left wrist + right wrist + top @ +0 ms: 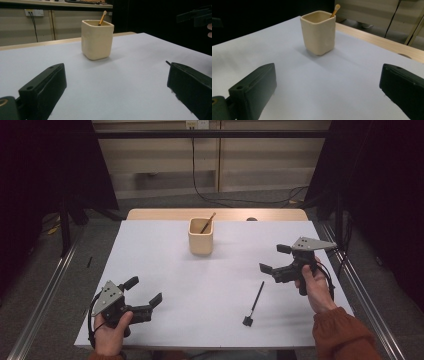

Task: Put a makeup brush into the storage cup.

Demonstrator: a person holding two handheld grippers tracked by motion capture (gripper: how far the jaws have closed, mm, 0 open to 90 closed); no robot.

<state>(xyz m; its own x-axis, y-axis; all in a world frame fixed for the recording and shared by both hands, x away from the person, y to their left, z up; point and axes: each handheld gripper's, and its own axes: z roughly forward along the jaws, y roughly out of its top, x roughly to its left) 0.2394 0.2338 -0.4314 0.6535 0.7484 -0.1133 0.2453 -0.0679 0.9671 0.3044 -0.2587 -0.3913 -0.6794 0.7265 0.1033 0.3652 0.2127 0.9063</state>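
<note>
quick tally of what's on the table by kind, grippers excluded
Cream square cup: 1
Wooden-handled brush standing in the cup: 1
Black brush lying flat on the white table cover: 1
Total: 3

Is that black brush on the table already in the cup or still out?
Out. The black brush lies flat on the white table, apart from the cup, which holds a different, wooden-handled stick.

brush (208,222) lower end hidden inside cup (201,243)
</note>
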